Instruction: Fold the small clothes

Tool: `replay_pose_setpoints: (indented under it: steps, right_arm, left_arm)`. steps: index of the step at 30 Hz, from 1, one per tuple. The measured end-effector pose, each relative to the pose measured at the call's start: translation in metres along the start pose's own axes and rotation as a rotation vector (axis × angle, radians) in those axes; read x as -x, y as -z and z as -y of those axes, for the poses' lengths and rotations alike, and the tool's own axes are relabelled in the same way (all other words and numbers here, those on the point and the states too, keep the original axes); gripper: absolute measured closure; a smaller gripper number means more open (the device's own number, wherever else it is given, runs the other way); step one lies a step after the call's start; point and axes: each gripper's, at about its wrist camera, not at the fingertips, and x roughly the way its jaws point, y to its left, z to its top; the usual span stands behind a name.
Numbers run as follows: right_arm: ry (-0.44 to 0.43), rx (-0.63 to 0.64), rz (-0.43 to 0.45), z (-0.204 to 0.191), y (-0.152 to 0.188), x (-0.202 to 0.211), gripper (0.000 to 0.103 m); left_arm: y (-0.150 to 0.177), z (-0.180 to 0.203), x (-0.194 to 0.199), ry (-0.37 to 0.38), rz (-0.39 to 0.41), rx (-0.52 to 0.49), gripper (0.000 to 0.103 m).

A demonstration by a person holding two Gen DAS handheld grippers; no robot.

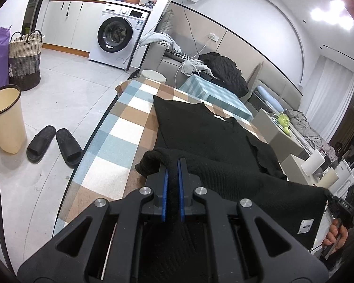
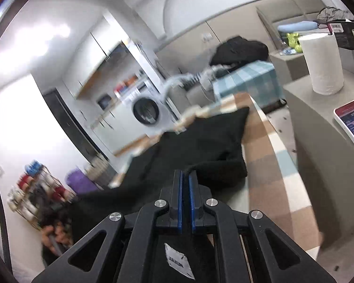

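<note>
Black sweater hem is pinched between both closed jaws, lifted off table.

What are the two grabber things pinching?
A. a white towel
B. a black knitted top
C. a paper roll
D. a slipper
B: the left gripper and the right gripper are each shut on an edge of the black knitted top, which lies on the checked table.

Two wrist fisheyes, close over the table

Each looks forward and downward along its fingers; both share the black garment centre-frame and washing machine, seemingly blurred in the right view.
</note>
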Motion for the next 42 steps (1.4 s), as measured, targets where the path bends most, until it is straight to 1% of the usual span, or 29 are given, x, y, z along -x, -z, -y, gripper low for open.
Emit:
replay_pose_setpoints:
  steps: [2, 4, 6, 7, 8, 9, 11, 12, 13, 14, 15, 17, 19, 20, 22, 25, 27, 31, 34, 37, 38, 41, 42]
  right_arm:
    - [0.032, 0.004, -0.058, 0.001, 0.004, -0.012, 0.096]
    - [0.045, -0.012, -0.113, 0.006, 0.009, -0.02, 0.092]
    - [0.059, -0.036, -0.162, 0.013, 0.016, -0.03, 0.073]
    - [0.05, -0.043, -0.171, 0.017, 0.018, -0.033, 0.069]
    - [0.037, -0.039, -0.174, 0.018, 0.02, -0.035, 0.063]
    - [0.037, -0.032, -0.176, 0.019, 0.021, -0.037, 0.061]
    - [0.046, -0.008, -0.189, 0.019, 0.02, -0.046, 0.061]
    - [0.046, 0.002, -0.192, 0.019, 0.02, -0.051, 0.063]
    - [0.048, 0.014, -0.193, 0.018, 0.019, -0.056, 0.071]
    - [0.046, 0.027, -0.19, 0.017, 0.018, -0.061, 0.092]
    - [0.033, 0.044, -0.189, 0.015, 0.017, -0.063, 0.098]
    - [0.0, 0.055, -0.146, 0.015, 0.013, -0.06, 0.099]
    - [-0.048, 0.005, -0.073, 0.021, 0.005, -0.046, 0.099]
    - [-0.054, -0.021, -0.054, 0.025, 0.002, -0.042, 0.099]
    - [-0.027, -0.062, -0.02, 0.031, -0.006, -0.037, 0.099]
    - [0.009, -0.1, -0.013, 0.034, -0.015, -0.039, 0.099]
    - [0.044, -0.113, -0.025, 0.033, -0.023, -0.048, 0.099]
    - [0.123, -0.113, -0.07, 0.033, -0.04, -0.077, 0.099]
    - [0.184, -0.134, -0.102, 0.036, -0.049, -0.102, 0.099]
    - [0.247, -0.124, -0.134, 0.04, -0.053, -0.125, 0.099]
    - [0.254, -0.124, -0.138, 0.041, -0.054, -0.13, 0.098]
    - [0.292, -0.148, -0.168, 0.05, -0.054, -0.143, 0.095]
    - [0.298, -0.159, -0.191, 0.054, -0.053, -0.146, 0.088]
  left_arm:
    - [-0.001, 0.001, -0.004, -0.007, -0.008, -0.012, 0.098]
    - [0.0, 0.0, -0.009, -0.016, -0.022, -0.018, 0.098]
    - [0.003, -0.001, -0.013, -0.021, -0.033, -0.018, 0.098]
    - [0.004, -0.002, -0.014, -0.019, -0.037, -0.016, 0.098]
    - [0.004, -0.004, -0.015, -0.019, -0.038, -0.013, 0.098]
    - [0.004, -0.005, -0.015, -0.02, -0.04, -0.012, 0.098]
    - [0.005, -0.007, -0.014, -0.019, -0.038, -0.01, 0.098]
    - [0.005, -0.006, -0.015, -0.019, -0.039, -0.011, 0.098]
    - [0.005, -0.006, -0.015, -0.021, -0.039, -0.012, 0.098]
    - [0.004, -0.007, -0.015, -0.02, -0.038, -0.013, 0.098]
    - [0.004, -0.008, -0.014, -0.022, -0.033, -0.017, 0.098]
    - [0.004, -0.01, -0.013, -0.029, -0.024, -0.018, 0.098]
    - [0.003, -0.011, -0.014, -0.032, -0.017, -0.012, 0.098]
    - [0.002, -0.009, -0.015, -0.035, -0.014, -0.01, 0.098]
    - [0.0, -0.008, -0.018, -0.039, -0.012, -0.006, 0.098]
    - [-0.007, -0.01, -0.029, -0.05, -0.017, -0.007, 0.098]
    - [-0.014, -0.009, -0.041, -0.051, -0.025, -0.009, 0.098]
    - [-0.031, -0.005, -0.076, -0.079, -0.049, -0.031, 0.098]
    - [-0.041, -0.006, -0.11, -0.112, -0.09, -0.035, 0.098]
    - [-0.044, -0.008, -0.138, -0.133, -0.124, -0.04, 0.098]
    - [-0.045, -0.008, -0.146, -0.143, -0.134, -0.045, 0.098]
    - [-0.043, -0.011, -0.168, -0.169, -0.172, -0.046, 0.098]
    - [-0.041, -0.014, -0.173, -0.187, -0.187, -0.04, 0.098]
